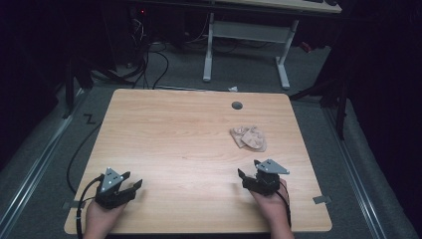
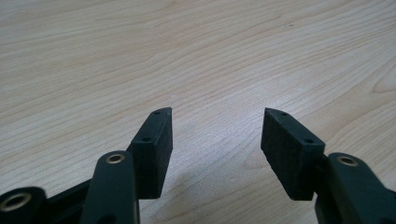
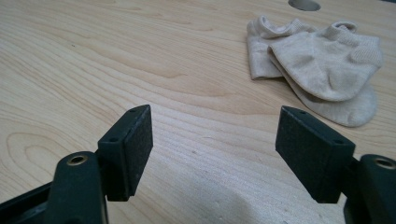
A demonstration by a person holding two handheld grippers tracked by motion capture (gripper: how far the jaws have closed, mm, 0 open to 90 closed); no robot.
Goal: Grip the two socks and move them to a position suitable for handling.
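The pair of beige socks (image 1: 248, 138) lies overlapped on the table (image 1: 174, 134), right of centre, just below the grommet hole (image 1: 237, 105). From the right gripper (image 1: 247, 175), the socks lie at 12 o'clock, near; in the right gripper view they sit at 1 o'clock beyond the spread, empty jaws. The left gripper (image 1: 133, 180), jaws likewise spread and empty, rests at the near left corner, well apart from the socks. The right gripper is nearer. The socks' long axis runs roughly 10 to 4 o'clock in the high view.

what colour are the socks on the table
Plain beige socks, no pattern; clearest in the right gripper view.
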